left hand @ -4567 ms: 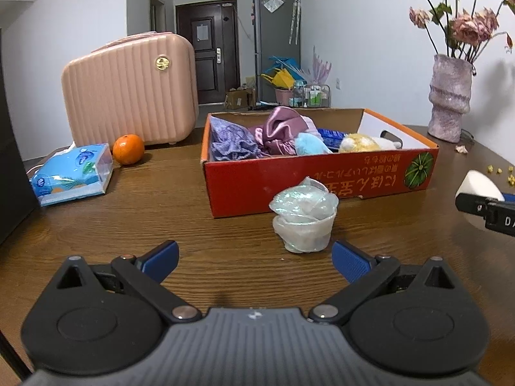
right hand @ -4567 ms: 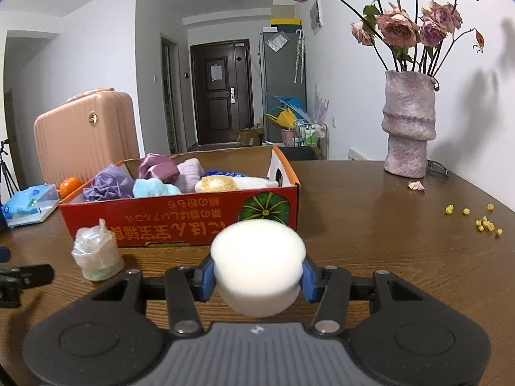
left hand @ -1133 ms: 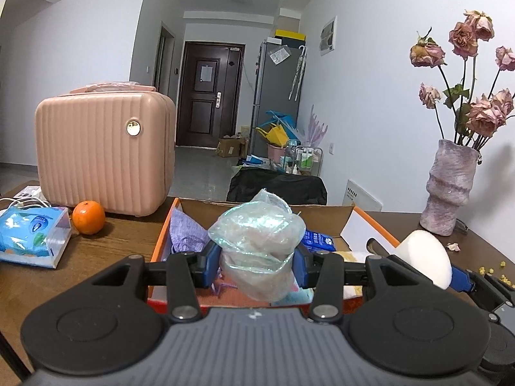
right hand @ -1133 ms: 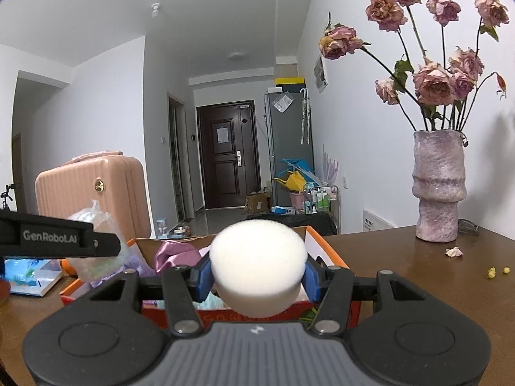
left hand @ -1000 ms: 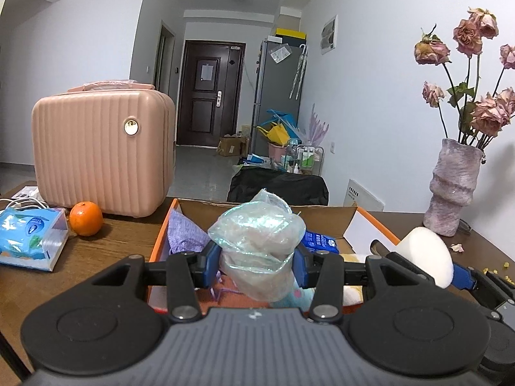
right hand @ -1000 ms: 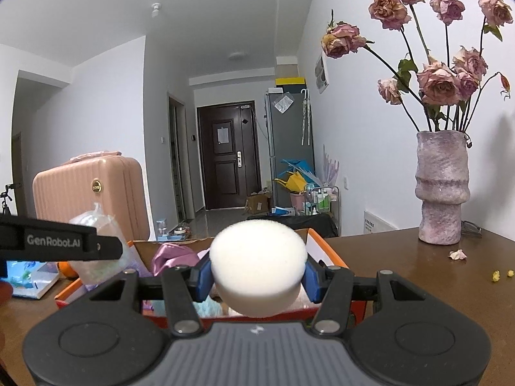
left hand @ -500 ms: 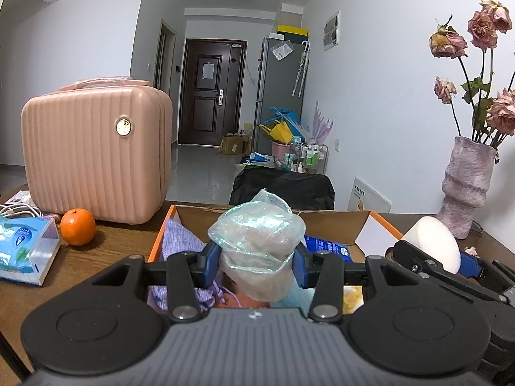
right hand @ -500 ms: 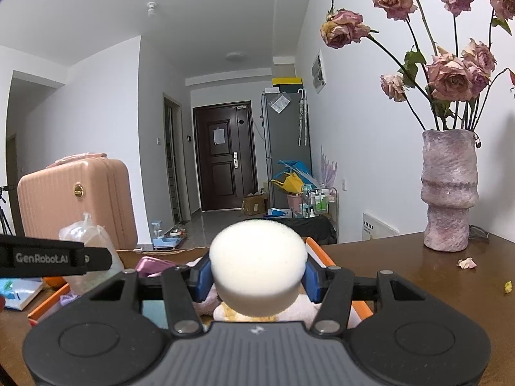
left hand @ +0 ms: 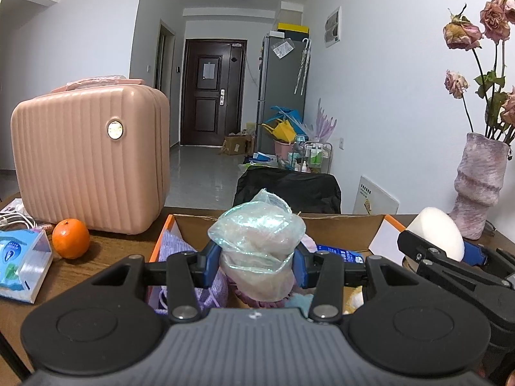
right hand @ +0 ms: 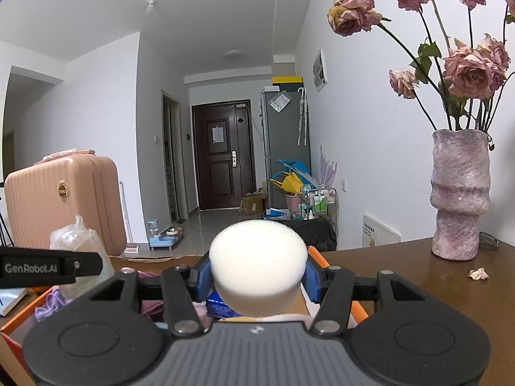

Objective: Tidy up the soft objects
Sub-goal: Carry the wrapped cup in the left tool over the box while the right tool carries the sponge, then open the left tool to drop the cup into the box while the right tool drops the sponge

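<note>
The left gripper (left hand: 256, 262) squeezes a soft clear plastic bag (left hand: 257, 244) between its blue pads and holds it up over the open cardboard box (left hand: 341, 222). The right gripper (right hand: 257, 278) squeezes a round white sponge (right hand: 257, 271) over the same box. Soft cloth things lie inside the box. A pink suitcase (left hand: 90, 157) and an orange (left hand: 70, 238) sit near the table's far left edge. A vase (right hand: 458, 193) stands at the far right.

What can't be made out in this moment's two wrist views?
- Left wrist view: the box floor and most contents, hidden by the left gripper and its plastic bag.
- Right wrist view: the box's right half, behind the right gripper and its white sponge.
- Blue packet: print too small.
- Tissue pack: cut off by the left edge.
</note>
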`<control>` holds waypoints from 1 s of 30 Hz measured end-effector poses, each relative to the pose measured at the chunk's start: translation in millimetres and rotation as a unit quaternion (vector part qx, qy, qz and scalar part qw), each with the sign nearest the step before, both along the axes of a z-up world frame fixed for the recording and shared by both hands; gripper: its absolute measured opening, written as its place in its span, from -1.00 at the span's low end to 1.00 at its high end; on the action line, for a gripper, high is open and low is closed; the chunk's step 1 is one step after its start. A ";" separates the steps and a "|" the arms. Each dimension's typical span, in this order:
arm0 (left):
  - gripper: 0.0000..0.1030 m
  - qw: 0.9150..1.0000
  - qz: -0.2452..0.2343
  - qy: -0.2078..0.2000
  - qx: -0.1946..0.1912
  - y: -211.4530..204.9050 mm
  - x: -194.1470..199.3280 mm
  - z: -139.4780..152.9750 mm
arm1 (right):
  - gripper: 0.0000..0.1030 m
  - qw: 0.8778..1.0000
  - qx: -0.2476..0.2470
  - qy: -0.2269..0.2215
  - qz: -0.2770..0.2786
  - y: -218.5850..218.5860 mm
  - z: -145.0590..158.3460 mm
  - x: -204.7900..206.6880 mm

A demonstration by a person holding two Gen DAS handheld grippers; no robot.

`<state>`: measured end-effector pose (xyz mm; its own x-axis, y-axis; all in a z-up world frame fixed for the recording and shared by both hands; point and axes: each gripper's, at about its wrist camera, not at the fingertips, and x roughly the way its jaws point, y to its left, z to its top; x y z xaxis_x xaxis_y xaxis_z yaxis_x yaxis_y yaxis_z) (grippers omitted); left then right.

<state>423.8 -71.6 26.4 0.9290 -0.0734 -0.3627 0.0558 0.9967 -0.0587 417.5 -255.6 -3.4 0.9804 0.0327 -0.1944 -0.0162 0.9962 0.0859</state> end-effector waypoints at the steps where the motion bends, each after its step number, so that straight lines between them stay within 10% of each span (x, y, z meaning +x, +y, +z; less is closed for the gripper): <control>1: -0.12 1.000 0.000 0.000 0.001 0.2 1.4 -0.1 | 0.05 1.000 0.000 0.000 0.000 0.0 0.0 -0.1; 19: -0.06 1.000 0.005 -0.004 0.021 5.9 22.1 -4.7 | 0.11 1.000 -0.007 0.012 0.007 1.0 -3.5 23.5; 30: 0.76 0.999 0.035 -0.016 0.032 10.1 18.5 -3.8 | 0.72 1.000 0.001 0.010 -0.006 -4.9 -3.5 23.1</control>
